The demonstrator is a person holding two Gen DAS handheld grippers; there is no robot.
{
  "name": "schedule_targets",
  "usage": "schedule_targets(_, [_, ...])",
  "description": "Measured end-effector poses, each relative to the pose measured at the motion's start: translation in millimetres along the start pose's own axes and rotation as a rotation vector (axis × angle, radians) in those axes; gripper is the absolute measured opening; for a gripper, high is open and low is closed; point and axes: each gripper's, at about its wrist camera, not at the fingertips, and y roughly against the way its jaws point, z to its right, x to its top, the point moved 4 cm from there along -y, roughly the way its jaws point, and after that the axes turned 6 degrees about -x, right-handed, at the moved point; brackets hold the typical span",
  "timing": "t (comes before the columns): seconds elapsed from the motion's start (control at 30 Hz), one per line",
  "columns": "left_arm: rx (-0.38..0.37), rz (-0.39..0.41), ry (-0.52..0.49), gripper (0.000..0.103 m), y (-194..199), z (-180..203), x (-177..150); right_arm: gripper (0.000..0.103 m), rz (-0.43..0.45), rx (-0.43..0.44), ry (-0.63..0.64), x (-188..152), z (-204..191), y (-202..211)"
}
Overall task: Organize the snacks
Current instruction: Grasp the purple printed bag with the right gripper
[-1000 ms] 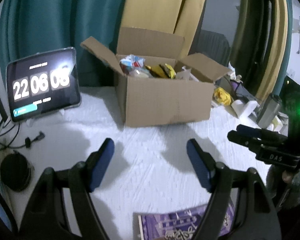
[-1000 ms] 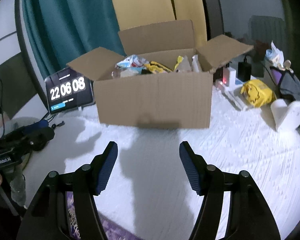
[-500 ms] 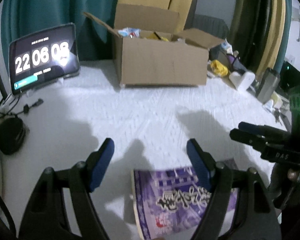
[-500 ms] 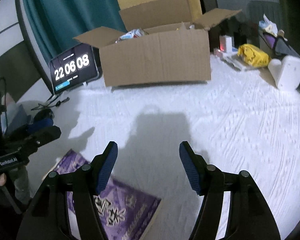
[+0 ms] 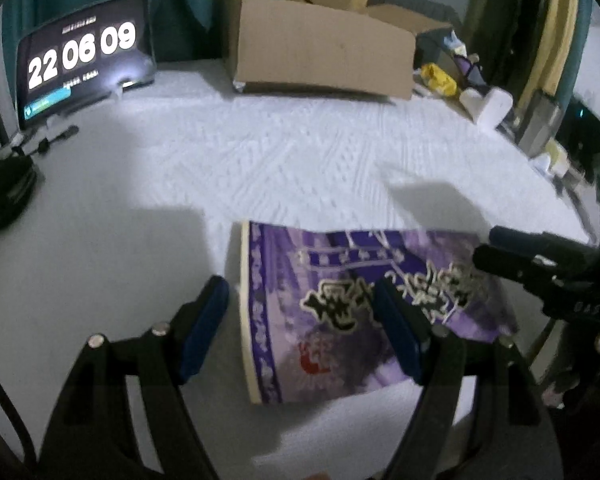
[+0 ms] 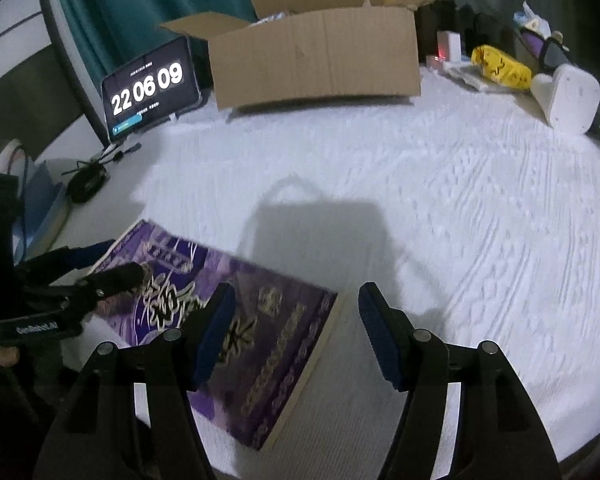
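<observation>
A: Nearest first. What do the grippers have?

B: Nothing. The left gripper [image 5: 300, 320] has its blue pads apart, and so does the right gripper [image 6: 296, 330]. Both sit over the purple snack bag [image 5: 340, 312], which lies flat on the white textured cover [image 5: 300, 168]. In the left wrist view the bag's near-left edge falls between the jaws, with the right pad over the printed face. In the right wrist view the bag's right-hand edge runs between the pads toward 5 o'clock. I cannot tell whether any pad touches it.

A: So how far along is the tidying?

B: I'd judge this bag is not yet lifted, so it is still to be packed. Farther off at 12 o'clock stands the open cardboard box [image 6: 316, 60], flaps up, with something pale just showing above its rim. That suggests some snacks are already inside.

A: Room to move?

B: Plenty in the middle: bare cover runs from the bag to the box. The crowded parts are the margins. At 10 o'clock is the tablet clock [image 6: 148, 88] with cables [image 6: 96, 168] in front of it. At 2 o'clock there is a yellow packet [image 6: 500, 68] and a white device [image 6: 572, 100]. The box flaps are the edges to clear on the way in.
</observation>
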Motion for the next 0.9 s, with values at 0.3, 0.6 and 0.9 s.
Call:
schedule_targets(0.3, [0.017,0.012,-0.021,0.076,-0.1,0.8,-1.8,0.068,-0.017,0.036,-0.015,-7.6,-11.2,4.0])
schedule_targets(0.6, [0.008,0.037,-0.038,0.076,0.4,0.0,-2.9,0.075,-0.022,0.124,-0.009,-4.3,-40.9,-5.6])
schedule_targets(0.9, [-0.003,0.054,-0.049,0.076,1.1,-0.4,-4.7,0.075,-0.018,0.148,0.013,2.5,-52.0,-12.0])
